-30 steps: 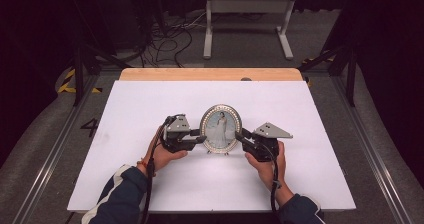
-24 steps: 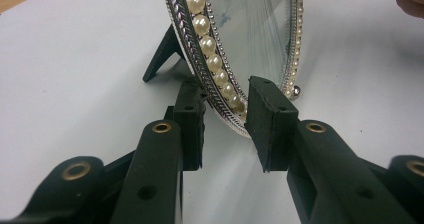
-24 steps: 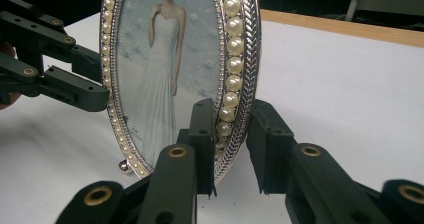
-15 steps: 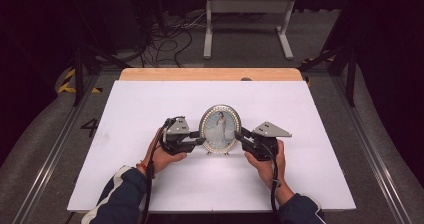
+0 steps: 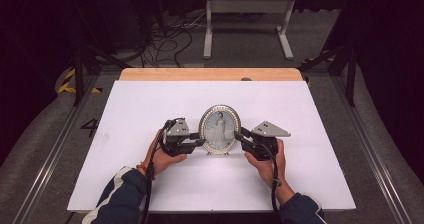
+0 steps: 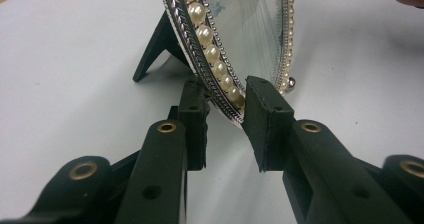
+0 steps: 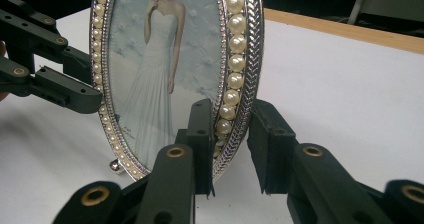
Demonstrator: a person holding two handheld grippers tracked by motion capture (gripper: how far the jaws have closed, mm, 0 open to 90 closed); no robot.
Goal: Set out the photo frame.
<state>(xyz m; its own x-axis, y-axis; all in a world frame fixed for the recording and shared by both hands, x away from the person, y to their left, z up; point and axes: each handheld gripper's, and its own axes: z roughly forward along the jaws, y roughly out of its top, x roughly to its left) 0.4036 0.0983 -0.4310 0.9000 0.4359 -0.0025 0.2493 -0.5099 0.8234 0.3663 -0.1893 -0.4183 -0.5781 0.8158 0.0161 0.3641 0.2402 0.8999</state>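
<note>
An oval picture frame point(image 5: 219, 129) with a pearl and silver rim stands upright on the white table point(image 5: 150, 104), showing a figure in a white gown. My left gripper point(image 5: 201, 142) pinches its lower left rim. In the left gripper view the pads of this gripper point(image 6: 225, 101) press on both sides of the pearl edge of the frame point(image 6: 250, 24), with its black back stand point(image 6: 155, 49) behind. My right gripper point(image 5: 236, 135) clamps the lower right rim. In the right gripper view, that gripper point(image 7: 230, 129) squeezes the frame point(image 7: 165, 59), and the left gripper point(image 7: 92, 81) shows opposite.
A wooden strip point(image 5: 210, 74) runs along the table's far edge. Beyond it on the dark floor stand a grey metal stand point(image 5: 247, 14) and loose cables point(image 5: 170, 34). Metal rails flank the table on both sides. White surface lies bare all around the frame.
</note>
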